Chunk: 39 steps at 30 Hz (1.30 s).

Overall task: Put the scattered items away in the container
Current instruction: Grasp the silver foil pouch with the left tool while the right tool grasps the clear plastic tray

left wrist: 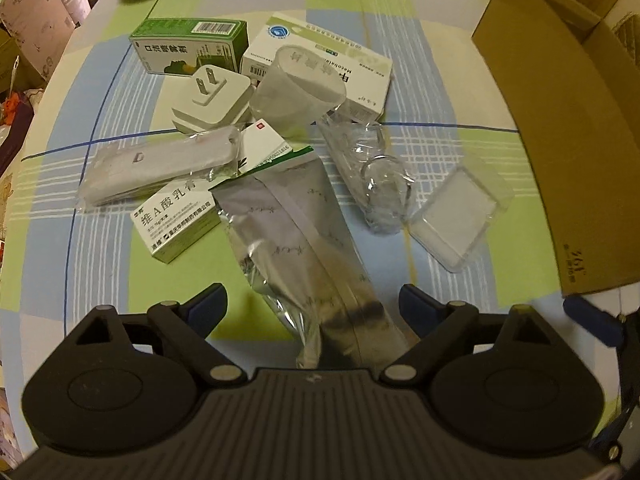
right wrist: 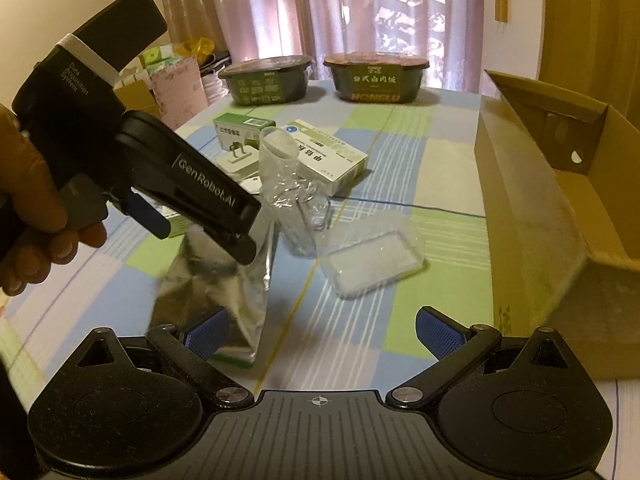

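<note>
We see the silver foil pouch [left wrist: 304, 248] lying lengthwise on the counter [left wrist: 440, 92], its near end running between the spread fingers of the left hand-held gripper [left wrist: 312, 300]; the jaws stand released, straddling the pouch without closing on it, which we read as alignment for a grasp. From the right wrist view the same pouch [right wrist: 224, 280] appears beneath the left tool's nose. The right hand-held gripper [right wrist: 320, 336] is likewise released and holds nothing, waiting over bare cloth just beside the cardboard box [right wrist: 560, 208]. The box stands open at the right edge of the counter, its mouth turned towards the pile, presumably so that items travel only a short way. Around the pouch the other scattered items overlap: a green-and-white medicine box [left wrist: 176, 220], a clear plastic tray [left wrist: 460, 216], crumpled clear wrap [left wrist: 376, 176], a white plug adapter [left wrist: 212, 100]. We judge that nothing has yet entered the box.
</note>
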Each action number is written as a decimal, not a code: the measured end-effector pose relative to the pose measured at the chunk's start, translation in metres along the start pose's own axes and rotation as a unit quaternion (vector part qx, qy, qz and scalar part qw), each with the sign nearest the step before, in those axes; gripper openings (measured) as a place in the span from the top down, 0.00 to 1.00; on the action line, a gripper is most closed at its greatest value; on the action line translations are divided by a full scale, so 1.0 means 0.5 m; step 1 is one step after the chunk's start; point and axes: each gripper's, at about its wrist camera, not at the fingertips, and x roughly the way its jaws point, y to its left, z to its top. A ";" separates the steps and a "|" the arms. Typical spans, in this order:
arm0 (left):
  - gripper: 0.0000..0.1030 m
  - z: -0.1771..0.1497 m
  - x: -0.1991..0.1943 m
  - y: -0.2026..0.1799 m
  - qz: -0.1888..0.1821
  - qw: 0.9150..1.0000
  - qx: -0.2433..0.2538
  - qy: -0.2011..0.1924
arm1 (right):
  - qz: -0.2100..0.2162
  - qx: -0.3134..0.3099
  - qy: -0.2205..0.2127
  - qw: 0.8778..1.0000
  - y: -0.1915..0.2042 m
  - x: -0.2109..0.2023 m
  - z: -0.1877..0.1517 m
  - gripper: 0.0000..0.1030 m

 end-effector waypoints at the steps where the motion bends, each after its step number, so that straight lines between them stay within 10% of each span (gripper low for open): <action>1: 0.12 0.003 0.005 0.000 0.001 1.000 0.002 0.002 | -0.002 -0.008 0.001 1.000 -0.001 0.008 0.003 0.00; 13: 0.34 0.020 0.041 0.016 -0.002 0.999 0.048 0.011 | -0.017 -0.061 0.012 0.998 0.003 0.050 0.001 0.00; 27: 0.30 -0.009 0.015 0.045 0.042 0.983 0.176 0.026 | -0.026 -0.083 0.013 0.996 0.011 0.088 0.037 0.00; 39: 0.55 -0.011 0.019 0.052 0.005 0.983 0.174 0.058 | -0.040 -0.136 0.030 0.989 -0.004 0.147 0.080 0.00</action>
